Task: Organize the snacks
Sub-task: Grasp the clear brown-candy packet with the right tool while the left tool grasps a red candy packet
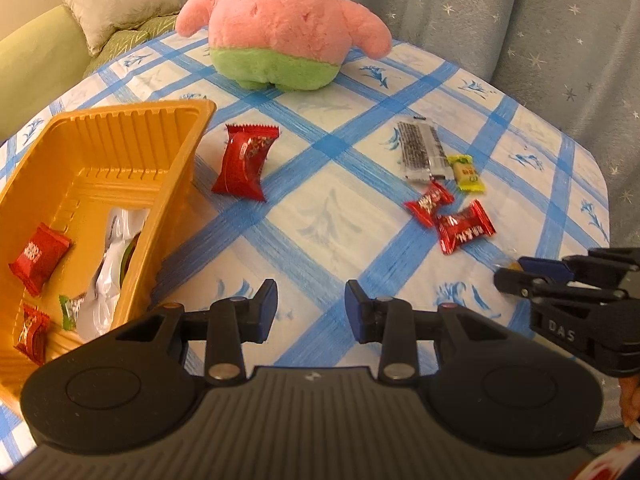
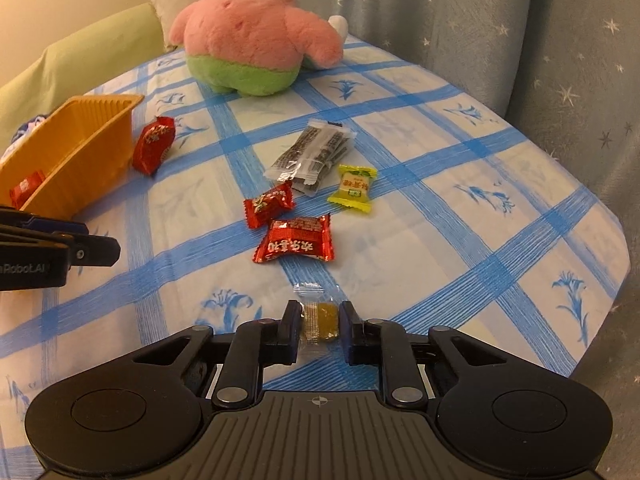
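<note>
Right gripper [image 2: 320, 326] clamps clear-wrapped candy [image 2: 320, 322] — between fingers.

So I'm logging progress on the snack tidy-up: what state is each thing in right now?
Tray: tilted on the table, holding some snacks.
Amber candy: clamped in the right gripper.
Left gripper: open, empty.
Big red candy: loose beside the tray.
Two red candies: loose on the cloth.
Yellow candy: loose.
Clear packet: lying flat.
Plush: upright.

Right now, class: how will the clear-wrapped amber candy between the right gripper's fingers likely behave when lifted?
The amber candy looks small, so probably light. Its clear crinkly wrapper may slip. The right gripper presses its sides; loose ends will likely flop.
</note>
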`<state>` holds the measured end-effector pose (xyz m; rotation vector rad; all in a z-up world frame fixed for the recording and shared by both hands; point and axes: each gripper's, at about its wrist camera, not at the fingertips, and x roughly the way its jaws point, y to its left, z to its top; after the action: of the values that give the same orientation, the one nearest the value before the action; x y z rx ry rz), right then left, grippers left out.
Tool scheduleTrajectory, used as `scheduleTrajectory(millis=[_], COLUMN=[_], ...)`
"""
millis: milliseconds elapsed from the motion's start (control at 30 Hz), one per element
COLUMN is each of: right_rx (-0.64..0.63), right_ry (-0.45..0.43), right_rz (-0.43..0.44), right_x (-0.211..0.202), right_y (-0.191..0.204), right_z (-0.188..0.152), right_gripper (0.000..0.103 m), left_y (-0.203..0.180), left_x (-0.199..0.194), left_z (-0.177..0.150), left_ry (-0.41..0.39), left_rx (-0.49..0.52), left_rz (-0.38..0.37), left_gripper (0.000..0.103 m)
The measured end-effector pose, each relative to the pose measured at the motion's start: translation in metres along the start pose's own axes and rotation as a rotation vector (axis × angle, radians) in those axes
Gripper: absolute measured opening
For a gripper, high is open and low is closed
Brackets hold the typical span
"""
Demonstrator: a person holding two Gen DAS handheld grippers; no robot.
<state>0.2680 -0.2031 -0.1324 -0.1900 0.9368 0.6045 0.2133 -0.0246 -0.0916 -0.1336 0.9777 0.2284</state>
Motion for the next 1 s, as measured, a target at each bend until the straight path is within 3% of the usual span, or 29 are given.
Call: scheduleTrajectory(millis=[333, 500, 900, 1000], right_rx=[0.132, 0.169, 0.195, 0.197], right_ry=[-0.032, -0.044, -0.035, -0.035], right_rz=[-0.001, -0.005, 0.020, 0.023], right_x=[-0.004, -0.004, 0.003, 0.003], right_y=[-0.040, -0.055, -0.066, -0.068], right_z=[0.022, 0.029, 0.033, 0.033], right_gripper=[0.021, 0.021, 0.021, 0.021], left_y=[0.006, 0.000, -0.006, -0.004], left_x=[0.026, 0.043, 0.077, 0.082], left_z=[0.036, 0.048, 0.062, 0.063], left_ry=[-0.071, -0.100, -0.108, -0.093], left_rx=[-0.060, -0.035, 0.005, 0.012], left_rz=[0.129, 0.231, 0.377, 0.376], left_gripper=[0.033, 0.033, 0.033, 0.024])
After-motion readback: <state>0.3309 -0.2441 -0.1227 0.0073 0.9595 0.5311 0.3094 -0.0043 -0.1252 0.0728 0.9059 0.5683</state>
